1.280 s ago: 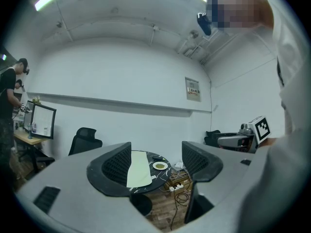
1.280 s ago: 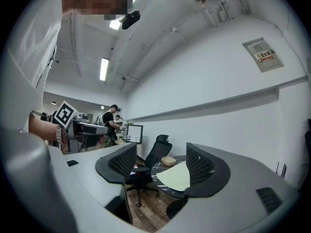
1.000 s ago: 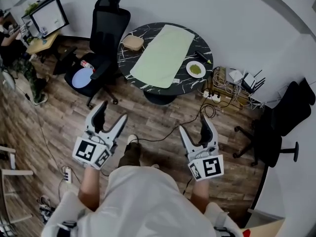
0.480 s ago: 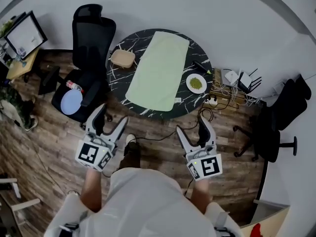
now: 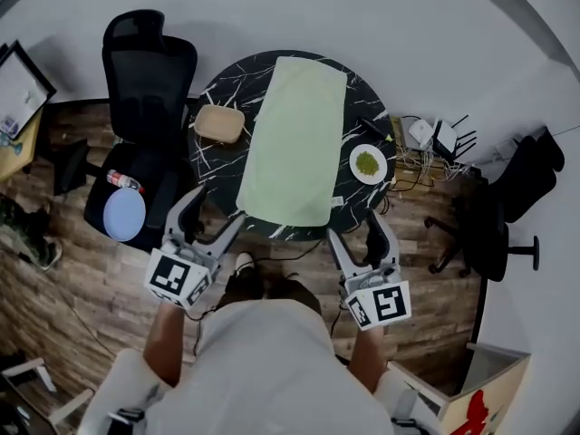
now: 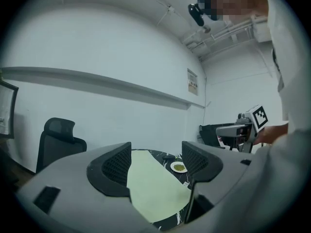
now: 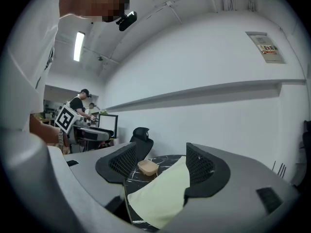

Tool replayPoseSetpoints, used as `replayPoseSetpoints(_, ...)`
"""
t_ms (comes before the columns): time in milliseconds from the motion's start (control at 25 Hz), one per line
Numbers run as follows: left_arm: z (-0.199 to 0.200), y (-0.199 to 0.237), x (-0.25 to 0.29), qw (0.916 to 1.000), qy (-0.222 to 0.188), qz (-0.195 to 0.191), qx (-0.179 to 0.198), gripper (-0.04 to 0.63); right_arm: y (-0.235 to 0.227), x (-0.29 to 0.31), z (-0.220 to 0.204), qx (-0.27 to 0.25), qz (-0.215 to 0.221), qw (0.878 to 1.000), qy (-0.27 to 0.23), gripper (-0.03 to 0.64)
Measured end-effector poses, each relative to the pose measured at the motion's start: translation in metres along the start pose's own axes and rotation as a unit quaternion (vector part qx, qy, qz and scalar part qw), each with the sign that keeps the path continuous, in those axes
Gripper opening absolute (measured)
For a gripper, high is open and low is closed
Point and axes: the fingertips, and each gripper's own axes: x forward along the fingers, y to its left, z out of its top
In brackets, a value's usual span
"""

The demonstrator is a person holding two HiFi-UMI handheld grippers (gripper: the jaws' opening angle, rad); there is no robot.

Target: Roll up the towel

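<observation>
Jaws spread and empty on left gripper [image 5: 210, 214] and right gripper [image 5: 358, 234], both lower centre, just short of the table [image 5: 217, 98] edge. Towel [image 5: 294, 139] lies flat, upper centre, reaching that near edge.

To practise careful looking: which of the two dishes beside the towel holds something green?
The white plate, right of the towel, with a green patch in its middle. The tan dish, left of the towel, shows no green.
</observation>
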Motion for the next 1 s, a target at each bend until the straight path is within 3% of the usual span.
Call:
replayPoseSetpoints(320, -0.023, -0.010, 0.032, 0.9990, 0.042, -0.014, 0.005, 0.301, -0.021, 0.022, -0.018, -0.024, 0.024, 0.999, 0.030, 0.279)
replayPoseSetpoints(520, -0.051, -0.019, 0.045, 0.9942, 0.095, -0.046, 0.022, 0.301, -0.030, 0.033, -0.043, -0.046, 0.053, 0.995, 0.071, 0.279)
replayPoseSetpoints(600, -0.073, -0.018, 0.051, 0.9880, 0.125, -0.066, 0.062, 0.301, -0.024, 0.036, -0.078, -0.084, 0.086, 0.984, 0.130, 0.275)
replayPoseSetpoints(640, -0.089, -0.017, 0.054, 0.9808, 0.147, -0.081, 0.099, 0.286, -0.020, 0.037, -0.101, -0.116, 0.109, 0.973, 0.165, 0.275)
replayPoseSetpoints(680, -0.109, -0.017, 0.057, 0.9685, 0.177, -0.101, 0.144, 0.241, -0.015, 0.038, -0.126, -0.152, 0.133, 0.960, 0.197, 0.270)
replayPoseSetpoints(720, -0.132, -0.016, 0.059, 0.9507, 0.213, -0.124, 0.188, 0.204, -0.011, 0.039, -0.151, -0.187, 0.157, 0.943, 0.227, 0.261)
replayPoseSetpoints(800, -0.179, -0.014, 0.062, 0.9053, 0.287, -0.172, 0.261, 0.191, -0.005, 0.038, -0.200, -0.232, 0.201, 0.909, 0.283, 0.247)
replayPoseSetpoints(920, -0.240, -0.009, 0.066, 0.8398, 0.375, -0.234, 0.316, 0.175, -0.003, 0.036, -0.259, -0.249, 0.246, 0.869, 0.350, 0.229)
replayPoseSetpoints(1000, -0.273, -0.002, 0.070, 0.8024, 0.420, -0.261, 0.335, 0.169, -0.005, 0.038, -0.291, -0.259, 0.263, 0.846, 0.385, 0.198)
